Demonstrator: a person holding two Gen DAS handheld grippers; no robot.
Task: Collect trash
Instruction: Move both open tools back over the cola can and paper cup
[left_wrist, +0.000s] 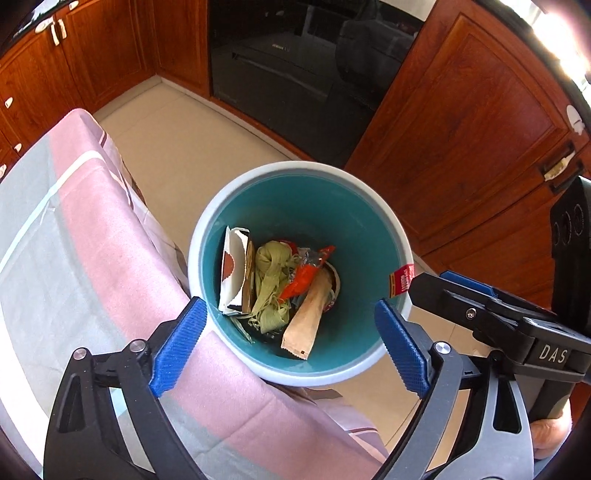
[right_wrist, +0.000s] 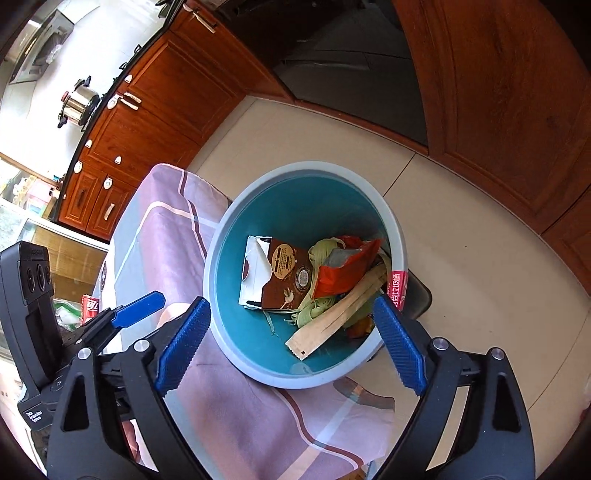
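A teal bin with a pale rim (left_wrist: 229, 206) (right_wrist: 236, 221) stands on the floor beside the table edge. Inside lie a brown-and-white carton (left_wrist: 233, 269) (right_wrist: 280, 273), green ribbon scraps (left_wrist: 271, 284) (right_wrist: 321, 251), a red snack wrapper (left_wrist: 306, 277) (right_wrist: 343, 269) and a tan paper sleeve (left_wrist: 306, 321) (right_wrist: 332, 321). My left gripper (left_wrist: 291, 347) is open and empty above the bin. My right gripper (right_wrist: 291, 343) is open and empty above the bin too. The right gripper also shows in the left wrist view (left_wrist: 465, 291), the left one in the right wrist view (right_wrist: 136, 306).
A table with a pink and grey striped cloth (left_wrist: 92, 258) (right_wrist: 166, 251) lies left of the bin. Wooden cabinets (left_wrist: 461, 129) (right_wrist: 155, 92) and a dark oven front (left_wrist: 295, 74) ring the tiled floor (right_wrist: 461, 258). A red can (right_wrist: 89, 306) sits on the table.
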